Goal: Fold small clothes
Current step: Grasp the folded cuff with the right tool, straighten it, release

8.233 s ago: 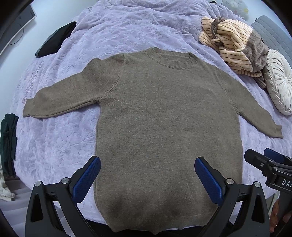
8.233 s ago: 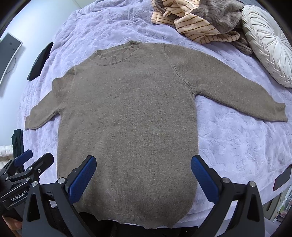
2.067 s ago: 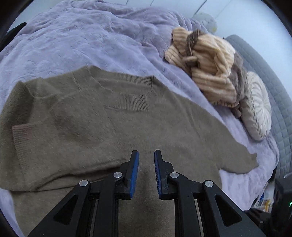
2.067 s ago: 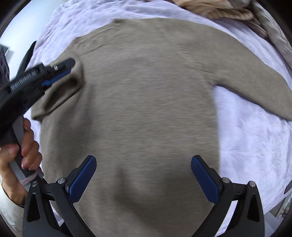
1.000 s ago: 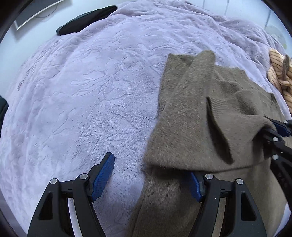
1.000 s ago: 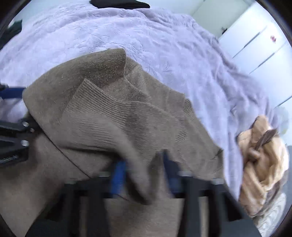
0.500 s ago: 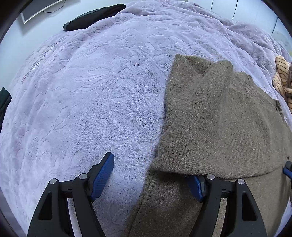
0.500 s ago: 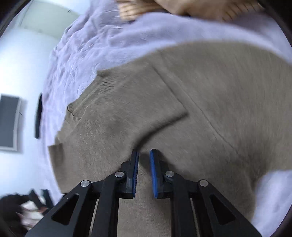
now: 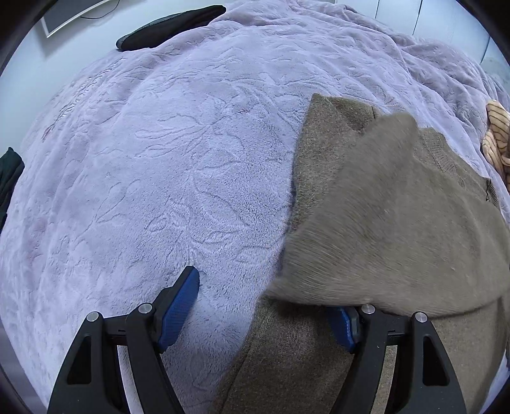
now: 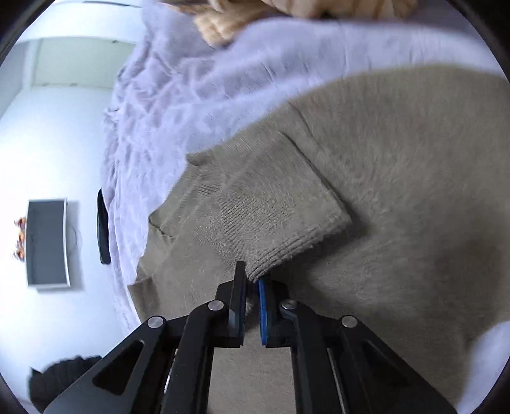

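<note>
A brown knit sweater (image 9: 398, 203) lies on the lilac bedspread (image 9: 159, 159), its left sleeve folded in over the body. My left gripper (image 9: 264, 305) is open at the sweater's left edge, its right finger partly under the folded sleeve. In the right wrist view my right gripper (image 10: 251, 286) is shut on the ribbed sleeve cuff (image 10: 287, 229), holding it over the sweater body (image 10: 414, 159).
A black item (image 9: 169, 27) lies at the far edge of the bed. Striped beige clothes (image 9: 497, 140) sit at the right, and also show in the right wrist view (image 10: 287, 12). A grey monitor (image 10: 47, 242) stands by the wall. Dark clothes (image 9: 8, 178) lie at the left.
The folded sleeve has shifted and blurs in the left wrist view. My right gripper stays shut on the cuff and has swung with it across the sweater.
</note>
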Tool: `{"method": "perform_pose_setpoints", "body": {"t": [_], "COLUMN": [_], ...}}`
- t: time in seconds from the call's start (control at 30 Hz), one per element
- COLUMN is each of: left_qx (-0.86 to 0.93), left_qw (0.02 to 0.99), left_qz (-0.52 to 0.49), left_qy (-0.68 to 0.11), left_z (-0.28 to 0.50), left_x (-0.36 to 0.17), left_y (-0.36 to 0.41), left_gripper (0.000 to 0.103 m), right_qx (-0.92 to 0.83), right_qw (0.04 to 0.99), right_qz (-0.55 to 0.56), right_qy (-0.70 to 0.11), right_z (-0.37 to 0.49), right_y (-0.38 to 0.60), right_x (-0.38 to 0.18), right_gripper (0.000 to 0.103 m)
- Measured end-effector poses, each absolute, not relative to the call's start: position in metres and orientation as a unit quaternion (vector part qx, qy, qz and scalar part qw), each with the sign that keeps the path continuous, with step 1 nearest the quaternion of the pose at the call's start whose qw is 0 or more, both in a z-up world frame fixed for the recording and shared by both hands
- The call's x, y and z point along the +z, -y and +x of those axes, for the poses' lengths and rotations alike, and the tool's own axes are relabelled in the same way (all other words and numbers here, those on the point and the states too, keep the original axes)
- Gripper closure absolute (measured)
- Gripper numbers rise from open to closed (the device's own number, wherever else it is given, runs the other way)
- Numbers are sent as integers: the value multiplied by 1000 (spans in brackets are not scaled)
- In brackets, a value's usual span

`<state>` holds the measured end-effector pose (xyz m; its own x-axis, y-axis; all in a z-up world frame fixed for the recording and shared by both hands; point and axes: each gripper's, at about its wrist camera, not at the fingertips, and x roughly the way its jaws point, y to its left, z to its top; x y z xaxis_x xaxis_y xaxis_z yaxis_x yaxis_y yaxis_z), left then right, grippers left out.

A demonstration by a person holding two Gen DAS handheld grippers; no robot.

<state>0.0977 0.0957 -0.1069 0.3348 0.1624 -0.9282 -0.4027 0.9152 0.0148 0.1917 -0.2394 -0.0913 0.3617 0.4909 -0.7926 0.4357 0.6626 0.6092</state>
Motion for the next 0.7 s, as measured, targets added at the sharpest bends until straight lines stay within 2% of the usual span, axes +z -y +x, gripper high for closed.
{"method": "perform_pose_setpoints", "body": {"t": [0.1, 0.23, 0.37, 0.6, 0.7], "left_qx": [175, 175, 190, 188, 179], "left_qw": [810, 809, 810, 790, 787], "left_qz": [-109, -107, -122, -218, -200], "left_qy": [-549, -551, -541, -541, -555], "left_z": [97, 97, 92, 79, 73], "left_x": [-109, -108, -97, -106, -95], "left_y": [-96, -97, -105, -131, -133], "left_gripper": [26, 24, 24, 24, 24], "right_qx": [-15, -11, -5, 1, -1], "right_qw": [737, 706, 718, 709, 700], "right_qz": [354, 412, 383, 385, 407], "right_qy": [-576, -575, -581, -591, -587], "right_z": [177, 159, 169, 173, 162], "right_y": [254, 281, 270, 264, 273], "right_x": [-88, -115, -105, -109, -110], "right_gripper": [96, 96, 90, 91, 83]}}
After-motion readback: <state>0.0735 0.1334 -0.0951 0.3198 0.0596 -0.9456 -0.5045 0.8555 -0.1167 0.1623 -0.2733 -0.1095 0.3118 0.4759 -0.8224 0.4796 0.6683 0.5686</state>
